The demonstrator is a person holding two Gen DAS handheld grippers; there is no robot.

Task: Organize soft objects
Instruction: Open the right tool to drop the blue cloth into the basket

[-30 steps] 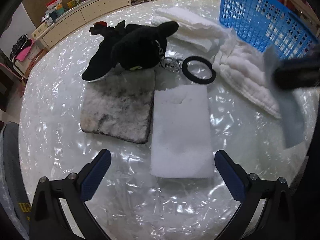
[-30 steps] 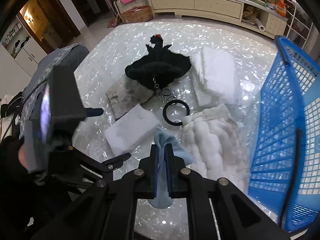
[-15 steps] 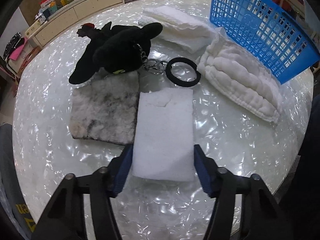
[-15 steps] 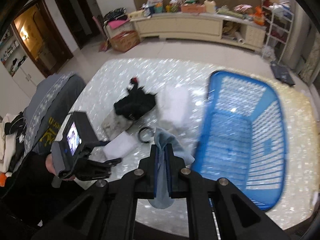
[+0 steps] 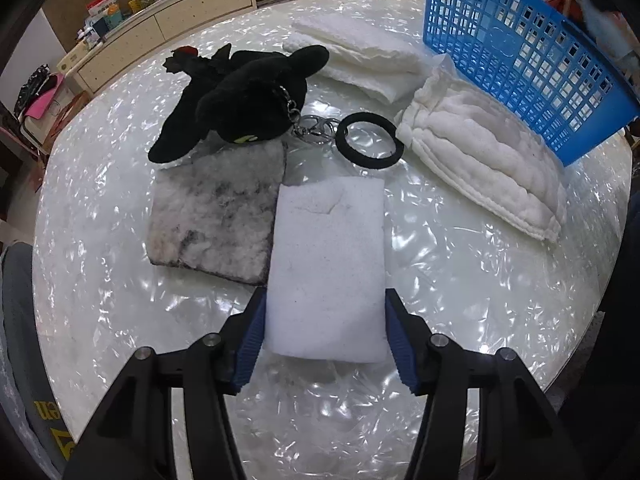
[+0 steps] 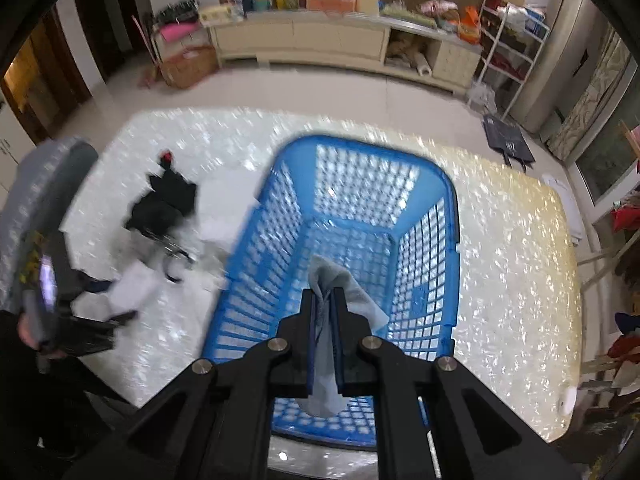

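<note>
While the right hand-held gripper [image 6: 325, 344] hung above the blue basket [image 6: 256, 248] with its fingers pinched tight on a pale blue cloth [image 6: 340, 284], the left hand-held gripper [image 5: 325, 332] sat low on the worktop [image 5: 460, 280] with its blue pads on both sides of the near end of a white foam pad [image 5: 326, 260]. Pads touched or nearly touched the foam edges; whether it was squeezed yet, couldn't tell.

Progress looked early. Basket floor appeared bare through the mesh, nothing dropped in so far as visible. Cloth was hanging over the basket's inside, not released.

Still out on the worktop: grey-white fuzzy pad [image 5: 216, 216] just left of the foam and touching it, black plush toy [image 5: 244, 92] behind it with its front resting on the fuzzy pad's far edge, key rings [image 5: 316, 128] and black hair band [image 5: 368, 142] at the far side of the foam, ridged white towel [image 5: 484, 164] to the right beside the basket wall, flat folded white cloth [image 5: 360, 60] at the far side.

Judged: one item about to go in, one being picked, the others untouched.
</note>
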